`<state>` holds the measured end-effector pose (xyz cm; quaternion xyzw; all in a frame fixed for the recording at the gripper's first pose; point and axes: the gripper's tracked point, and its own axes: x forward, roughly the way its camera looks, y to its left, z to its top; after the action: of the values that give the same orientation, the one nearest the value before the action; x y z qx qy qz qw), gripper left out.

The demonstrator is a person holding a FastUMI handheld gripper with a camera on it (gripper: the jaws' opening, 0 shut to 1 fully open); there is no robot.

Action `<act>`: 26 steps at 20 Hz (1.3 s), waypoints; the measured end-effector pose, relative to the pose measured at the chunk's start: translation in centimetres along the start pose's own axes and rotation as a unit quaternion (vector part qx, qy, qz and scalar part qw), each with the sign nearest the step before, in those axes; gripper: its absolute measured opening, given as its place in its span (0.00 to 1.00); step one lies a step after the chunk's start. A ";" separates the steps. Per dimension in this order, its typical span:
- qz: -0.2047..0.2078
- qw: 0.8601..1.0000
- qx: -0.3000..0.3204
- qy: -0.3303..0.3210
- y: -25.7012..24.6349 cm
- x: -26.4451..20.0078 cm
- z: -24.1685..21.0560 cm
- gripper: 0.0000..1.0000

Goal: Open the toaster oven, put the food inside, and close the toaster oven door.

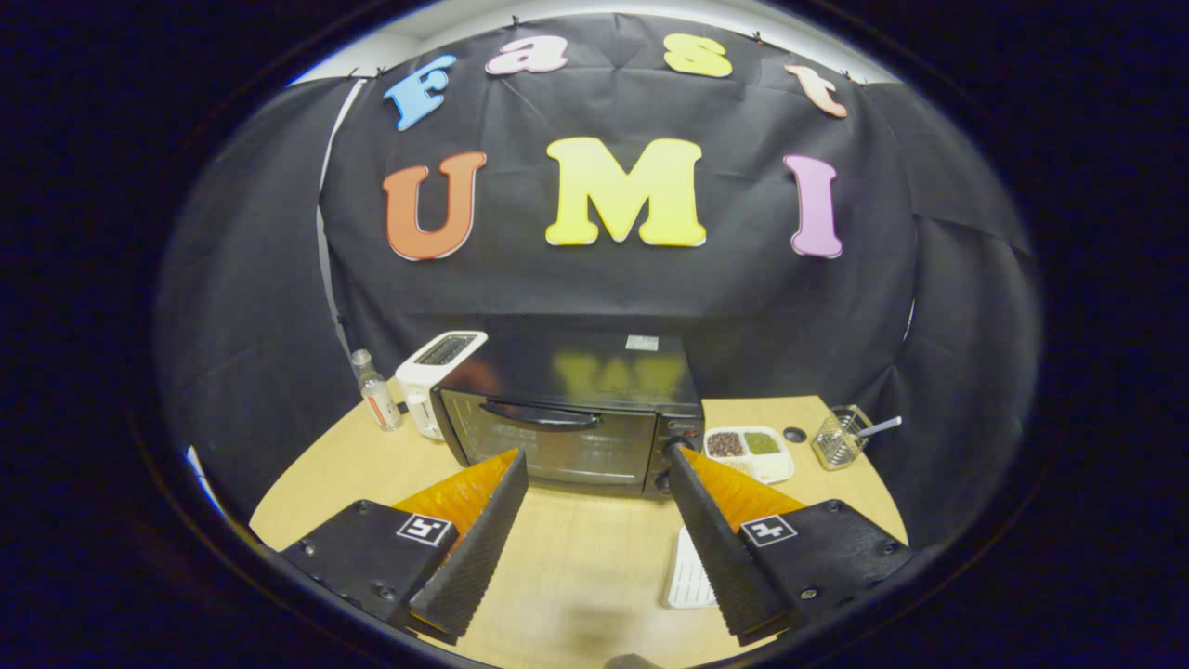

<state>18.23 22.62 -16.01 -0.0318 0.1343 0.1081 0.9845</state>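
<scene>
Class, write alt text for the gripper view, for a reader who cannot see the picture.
An open gripper hangs above a wooden table, its fingers apart and empty, pointed at a black toaster oven with its door shut. Left of the oven stand a white toaster and a small bottle; right of it lie a divided food tray and a wire holder.

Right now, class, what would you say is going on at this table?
A hand-held gripper hangs open above the wooden table, its fingers spread and holding nothing. Just beyond the fingers sits the toaster oven, its glass door shut and its handle untouched. A white toaster and a small bottle stand on one side of it, a divided food tray and a wire basket on the other. A white ridged object lies beside one finger. Opening the door has not begun.
</scene>
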 end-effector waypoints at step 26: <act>-0.037 0.981 0.019 -0.191 -15.7 -26.0 15.5 0.99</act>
<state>1.27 3.48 6.51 0.0031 -0.0557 0.0735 0.9957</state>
